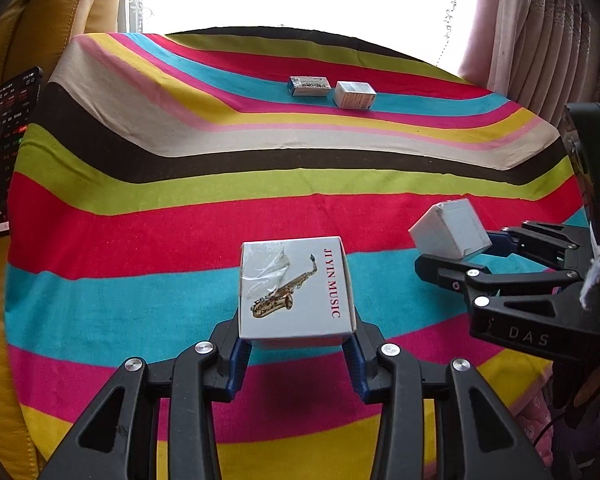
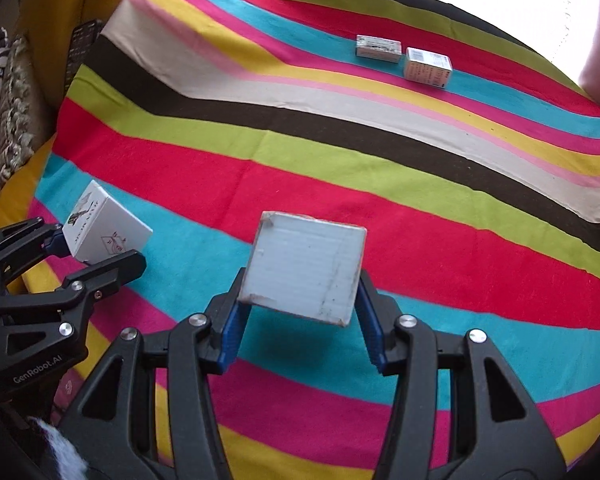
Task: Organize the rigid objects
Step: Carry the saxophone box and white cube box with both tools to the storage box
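My left gripper [image 1: 296,344] is shut on a white box printed with a saxophone and "JIYIN MUSIC" [image 1: 294,288], held above the striped cloth. It also shows at the left of the right wrist view [image 2: 104,228]. My right gripper [image 2: 300,312] is shut on a plain white box [image 2: 306,266], tilted, held above the cloth; it shows at the right of the left wrist view [image 1: 450,230]. Two small printed boxes lie side by side at the far side: a flat one [image 1: 309,86] [image 2: 378,48] and a squarer one [image 1: 355,95] [image 2: 428,66].
A striped multicoloured cloth [image 1: 140,200] covers the table. A yellow sofa [image 1: 60,8] stands at the left with a dark remote control [image 1: 12,144] on it. Curtains [image 1: 540,32] hang at the back right by a bright window.
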Action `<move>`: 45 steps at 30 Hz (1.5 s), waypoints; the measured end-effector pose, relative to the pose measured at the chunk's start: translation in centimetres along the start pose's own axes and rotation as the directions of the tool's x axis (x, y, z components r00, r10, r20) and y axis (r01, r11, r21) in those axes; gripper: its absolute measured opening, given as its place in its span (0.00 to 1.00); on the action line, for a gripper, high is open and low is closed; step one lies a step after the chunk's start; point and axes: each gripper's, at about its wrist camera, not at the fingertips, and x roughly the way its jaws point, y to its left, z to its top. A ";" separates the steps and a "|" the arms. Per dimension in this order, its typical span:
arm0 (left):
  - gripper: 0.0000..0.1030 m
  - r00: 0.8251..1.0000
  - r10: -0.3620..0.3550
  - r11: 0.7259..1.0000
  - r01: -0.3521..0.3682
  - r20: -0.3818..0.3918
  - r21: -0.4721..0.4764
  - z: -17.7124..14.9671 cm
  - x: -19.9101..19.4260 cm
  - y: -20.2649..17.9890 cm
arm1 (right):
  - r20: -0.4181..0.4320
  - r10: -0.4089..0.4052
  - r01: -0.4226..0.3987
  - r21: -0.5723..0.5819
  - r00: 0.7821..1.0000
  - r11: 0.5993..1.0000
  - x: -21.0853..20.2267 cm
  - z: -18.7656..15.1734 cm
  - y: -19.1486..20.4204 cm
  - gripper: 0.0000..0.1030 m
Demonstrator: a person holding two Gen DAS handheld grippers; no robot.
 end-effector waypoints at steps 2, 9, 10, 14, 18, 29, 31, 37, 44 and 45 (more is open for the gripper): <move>0.41 1.000 -0.004 1.000 0.004 0.002 0.001 -0.3 -0.4 0.0 | -0.003 -0.005 0.005 -0.008 1.000 1.000 -0.4 -0.4 0.3 0.53; 0.41 1.000 -0.010 1.000 0.010 0.013 0.006 -1.1 -1.6 -0.1 | -0.004 -0.018 0.018 -0.017 1.000 1.000 -1.5 -1.6 0.6 0.53; 0.41 1.000 -0.010 1.000 0.010 0.014 0.007 -1.2 -1.8 -0.2 | -0.002 -0.023 0.023 -0.017 1.000 1.000 -1.8 -1.8 0.6 0.53; 0.41 1.000 -0.016 1.000 0.015 0.016 0.022 -1.6 -2.3 -0.8 | 0.008 -0.031 0.031 -0.002 0.999 1.000 -2.8 -2.4 0.2 0.53; 0.41 1.000 -0.023 0.999 0.022 0.014 0.041 -1.9 -2.6 -1.7 | 0.020 -0.039 0.038 0.019 0.999 0.999 -3.8 -3.0 -0.6 0.53; 0.41 0.999 -0.045 0.992 0.043 0.014 0.117 -2.3 -3.4 -4.8 | 0.043 -0.054 0.050 0.095 0.998 0.994 -6.8 -5.8 -3.1 0.53; 0.41 0.999 -0.050 0.990 0.048 0.014 0.130 -2.2 -3.6 -5.4 | 0.050 -0.061 0.055 0.111 0.997 0.992 -7.5 -6.4 -3.8 0.53; 0.41 0.998 -0.064 0.984 0.060 0.017 0.167 -2.2 -4.1 -7.1 | 0.080 -0.089 0.075 0.162 0.993 0.984 -10.1 -7.8 -5.8 0.53; 0.41 0.996 -0.088 0.971 0.081 0.023 0.225 -2.1 -4.7 -9.5 | 0.101 -0.126 0.101 0.222 0.987 0.970 -12.7 -10.0 -8.3 0.53; 0.41 0.995 -0.098 0.967 0.089 0.025 0.238 -2.0 -4.9 -10.1 | 0.102 -0.131 0.105 0.229 0.986 0.968 -13.0 -10.4 -8.6 0.53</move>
